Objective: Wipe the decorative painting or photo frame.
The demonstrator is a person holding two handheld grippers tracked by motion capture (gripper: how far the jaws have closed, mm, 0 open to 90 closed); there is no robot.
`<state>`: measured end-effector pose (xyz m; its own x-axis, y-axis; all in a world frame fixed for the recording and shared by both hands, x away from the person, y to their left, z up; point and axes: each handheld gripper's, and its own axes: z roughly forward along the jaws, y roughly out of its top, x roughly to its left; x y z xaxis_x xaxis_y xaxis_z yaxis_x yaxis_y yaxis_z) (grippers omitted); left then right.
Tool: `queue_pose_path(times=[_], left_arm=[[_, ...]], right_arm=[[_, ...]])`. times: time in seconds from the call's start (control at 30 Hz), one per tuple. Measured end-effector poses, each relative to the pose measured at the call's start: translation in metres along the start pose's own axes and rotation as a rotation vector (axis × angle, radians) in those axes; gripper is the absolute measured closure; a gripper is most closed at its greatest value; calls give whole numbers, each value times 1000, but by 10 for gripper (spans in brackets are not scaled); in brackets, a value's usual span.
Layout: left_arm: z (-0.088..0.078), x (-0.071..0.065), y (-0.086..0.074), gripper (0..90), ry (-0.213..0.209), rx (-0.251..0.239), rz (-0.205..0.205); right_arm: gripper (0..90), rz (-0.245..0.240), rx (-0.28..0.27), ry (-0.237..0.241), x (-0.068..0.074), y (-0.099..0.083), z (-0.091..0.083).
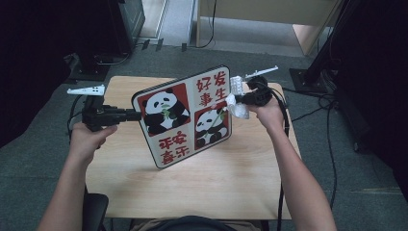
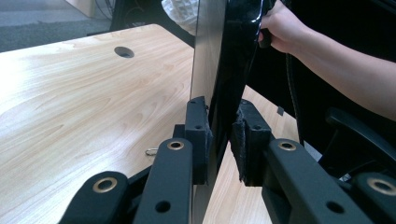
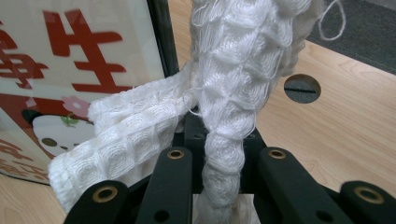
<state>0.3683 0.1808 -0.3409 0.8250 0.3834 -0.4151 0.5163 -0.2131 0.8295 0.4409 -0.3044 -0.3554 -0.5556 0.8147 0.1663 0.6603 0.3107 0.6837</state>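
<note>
A panda picture board (image 1: pixel 185 118) is held tilted on edge above the bench (image 1: pixel 231 178), its long axis running left to right. Its left edge is clamped by the left tool (image 1: pixel 134 115). At its upper right corner, a white waffle cloth (image 1: pixel 236 103) is pinched in the clenched right tool (image 1: pixel 240 100), touching the board's face for wiping.
</note>
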Motion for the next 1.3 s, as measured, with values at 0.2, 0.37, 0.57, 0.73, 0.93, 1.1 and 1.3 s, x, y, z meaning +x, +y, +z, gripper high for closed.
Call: queue_pose_path(times=[0.2,0.37,0.57,0.73,0.93,1.1,1.3], left_arm=[[0,0,0,777,2,0,0],[0,0,0,776,1,2,0],[0,0,0,775,-3,2,0],[1,0,-1,773,-9,0,-6],[1,1,-1,774,-8,-5,-5],[1,1,-1,774,-7,-9,-3],[2,1,-1,775,-3,-13,0]], right_arm=[[805,15,11,3,-1,-10,5],[805,23,10,5,-1,-16,8],[804,27,6,3,-2,-25,12],[804,23,6,-1,-1,-31,14],[804,20,-7,-11,1,-41,17],[804,7,-23,-14,1,-44,17],[802,8,-44,17,-3,-54,18]])
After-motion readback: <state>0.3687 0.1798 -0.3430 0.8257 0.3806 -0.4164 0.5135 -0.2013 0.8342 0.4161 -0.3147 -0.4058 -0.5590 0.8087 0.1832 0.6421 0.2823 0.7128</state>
